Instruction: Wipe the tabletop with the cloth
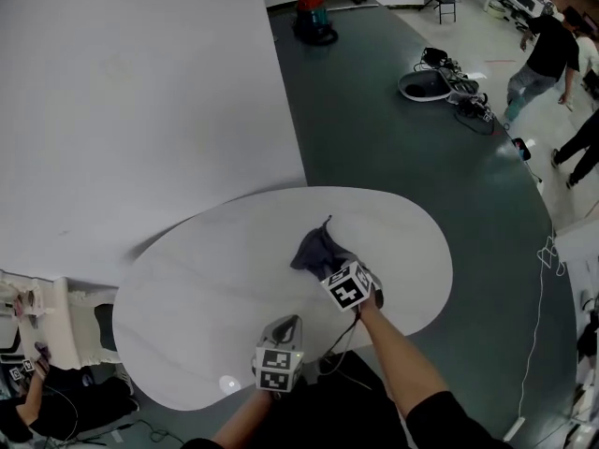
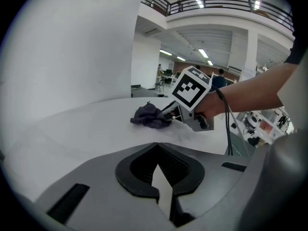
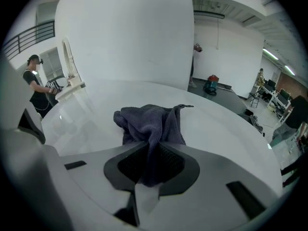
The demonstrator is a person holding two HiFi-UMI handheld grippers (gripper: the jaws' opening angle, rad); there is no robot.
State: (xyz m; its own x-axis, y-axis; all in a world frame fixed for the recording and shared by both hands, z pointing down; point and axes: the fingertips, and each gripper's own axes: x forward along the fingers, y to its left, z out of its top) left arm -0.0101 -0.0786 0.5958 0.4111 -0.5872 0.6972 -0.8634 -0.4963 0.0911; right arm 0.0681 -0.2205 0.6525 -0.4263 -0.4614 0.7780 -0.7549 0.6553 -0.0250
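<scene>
A crumpled dark grey cloth (image 1: 314, 249) lies near the middle of the white oval table (image 1: 206, 269). My right gripper (image 1: 328, 267) is shut on the cloth's near edge. In the right gripper view the cloth (image 3: 151, 121) bunches up from between the jaws of the right gripper (image 3: 151, 148) and rests on the table (image 3: 231, 129). My left gripper (image 1: 285, 325) hovers over the table's front edge, shut with nothing in it. The left gripper view shows the left gripper (image 2: 156, 146) with its jaws together, and beyond it the cloth (image 2: 147, 115) held by the right gripper (image 2: 169, 110).
A tall white curved wall (image 1: 140, 82) stands behind the table. Dark green floor (image 1: 421, 148) runs to the right, with cables and a ring-shaped object (image 1: 426, 84), a red bag (image 1: 314, 12) and people (image 1: 547, 59). A white cart (image 1: 56, 321) and a person (image 3: 34, 81) are at the left.
</scene>
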